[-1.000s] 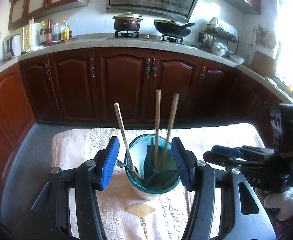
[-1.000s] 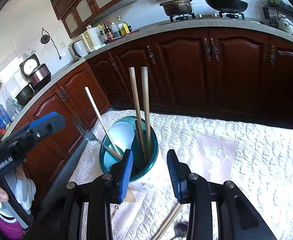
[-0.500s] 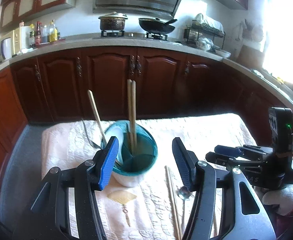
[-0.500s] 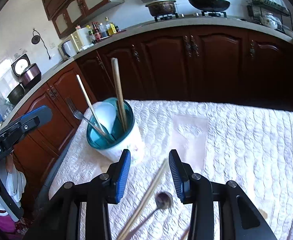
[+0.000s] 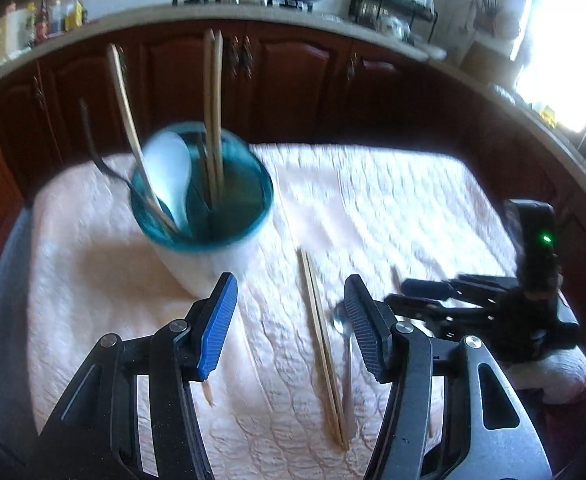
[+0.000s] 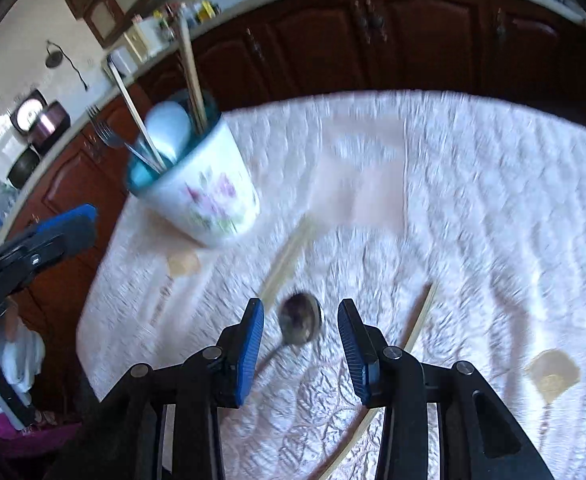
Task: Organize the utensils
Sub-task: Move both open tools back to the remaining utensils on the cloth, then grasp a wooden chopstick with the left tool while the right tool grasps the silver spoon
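Your fingers (image 6: pixel 249 344) wear ribbed blue pads that look like matt rubber, on black plastic arms. Under them lies a quilted cloth (image 6: pixel 473 200), pale and puckered. The spoon (image 6: pixel 299 318) is shiny metal; the chopsticks (image 5: pixel 323 344) beside it are plain, dull wood. The holder (image 6: pixel 205 196) looks glossy white with a printed flower, its rim translucent teal plastic. The cabinets (image 5: pixel 293 80) are polished dark wood.

Far-left corner of the table (image 6: pixel 493 168): I see the utensil holder (image 6: pixel 201 196) standing there, chopsticks and a fork sticking up out of it.
Middle of the table: chopstick pair (image 5: pixel 323 344) and metal spoon (image 6: pixel 299 322) lie flat, close together.
Right of the spoon: one single chopstick (image 6: pixel 421 320) lies apart.
Far-right half: bare cloth, room to pass.
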The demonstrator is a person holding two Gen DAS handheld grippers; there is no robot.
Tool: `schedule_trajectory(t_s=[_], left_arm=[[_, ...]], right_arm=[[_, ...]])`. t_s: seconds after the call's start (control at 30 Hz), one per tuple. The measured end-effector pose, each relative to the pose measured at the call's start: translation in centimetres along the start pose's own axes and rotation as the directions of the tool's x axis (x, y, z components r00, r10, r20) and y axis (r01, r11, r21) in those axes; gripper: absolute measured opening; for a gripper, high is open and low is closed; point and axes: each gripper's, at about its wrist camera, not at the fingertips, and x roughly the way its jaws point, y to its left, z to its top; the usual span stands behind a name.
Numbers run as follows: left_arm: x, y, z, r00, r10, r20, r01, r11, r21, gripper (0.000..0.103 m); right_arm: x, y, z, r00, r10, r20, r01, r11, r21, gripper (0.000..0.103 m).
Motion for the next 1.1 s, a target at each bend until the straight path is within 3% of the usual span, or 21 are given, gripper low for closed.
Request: schedule_trajectory(t_s=[0.3,0.5,0.67,0.83,1.1], left_arm=[[6.6,-0.5,-2.5,0.986,-0.052,-0.161,0.05,0.999,-0.017,0.054],[9.9,-1.2,-2.9,0.973,-0.06,-0.222,0.059,0.998,-0.012,0.045],[12.0,-1.4,-3.1,0.969,-0.012,-0.248,0.016,1.0,0.012,0.039],[12.9,-0.9,-3.1,0.964,-0.018,-0.266,0.017,1.0,-0.009,0.039],[13.2,-0.9,-2.8,0.966,0.029,-0.258,-0.031,1.0,-0.003,0.039]], right_arm=[[4.2,-1.7,-0.9,0.998,0.029,-0.053,-0.026,0.998,0.057,0.031],[4.8,-2.1,-1.1,0.998,0.044,-0.051,-0.039,0.996,0.08,0.031],[4.8,-2.2,-1.0,0.997,0.047,-0.055,-0.043,0.996,0.077,0.031],[4.8,-2.5,-1.1,0.997,0.059,-0.055,-0.054,0.995,0.089,0.031],[4.7,-2.5,-1.1,0.996,0.064,-0.056,-0.058,0.993,0.098,0.031]])
